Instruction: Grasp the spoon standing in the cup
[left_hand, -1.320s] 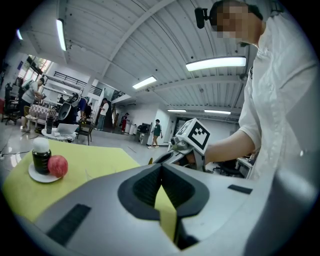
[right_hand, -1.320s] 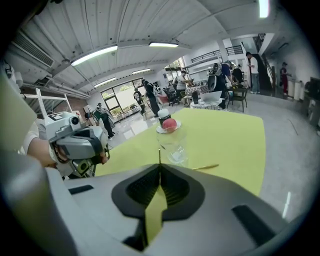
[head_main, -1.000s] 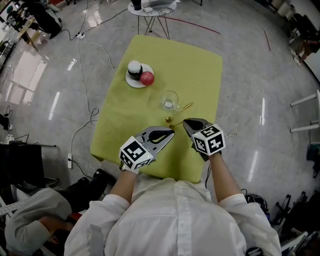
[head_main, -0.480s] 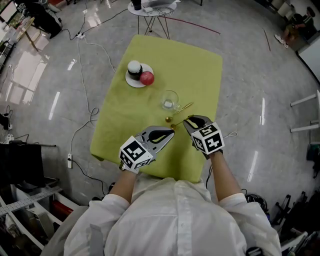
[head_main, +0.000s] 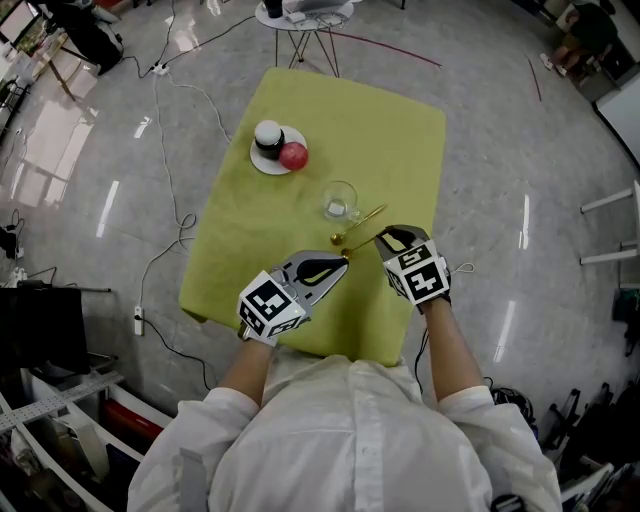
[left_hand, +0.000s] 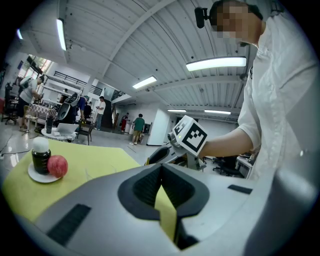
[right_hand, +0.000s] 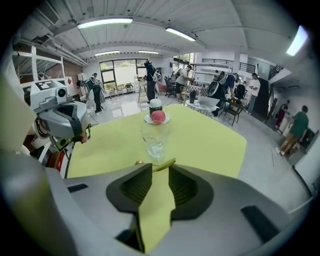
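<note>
A gold spoon (head_main: 358, 224) lies flat on the yellow-green table (head_main: 365, 120), just in front of the clear glass cup (head_main: 340, 201); it is not in the cup. My right gripper (head_main: 388, 236) hovers at the spoon's handle end, its jaws opening, with only cloth showing between them. In the right gripper view the spoon (right_hand: 159, 164) crosses just beyond the jaw tips of the gripper (right_hand: 159, 169), with the cup (right_hand: 155, 136) behind it. My left gripper (head_main: 341, 266) is shut and empty near the spoon's bowl, low over the cloth (left_hand: 100, 162).
A white saucer (head_main: 262, 165) at the back left carries a dark jar (head_main: 268, 136) with a white lid and a red apple (head_main: 294, 156). A small round table (head_main: 300, 18) stands beyond the far edge. Cables run over the floor at the left.
The right gripper's jaws have spread from shut to open and the gripper has drawn slightly right. The spoon, the cup and the left gripper have stayed put.
</note>
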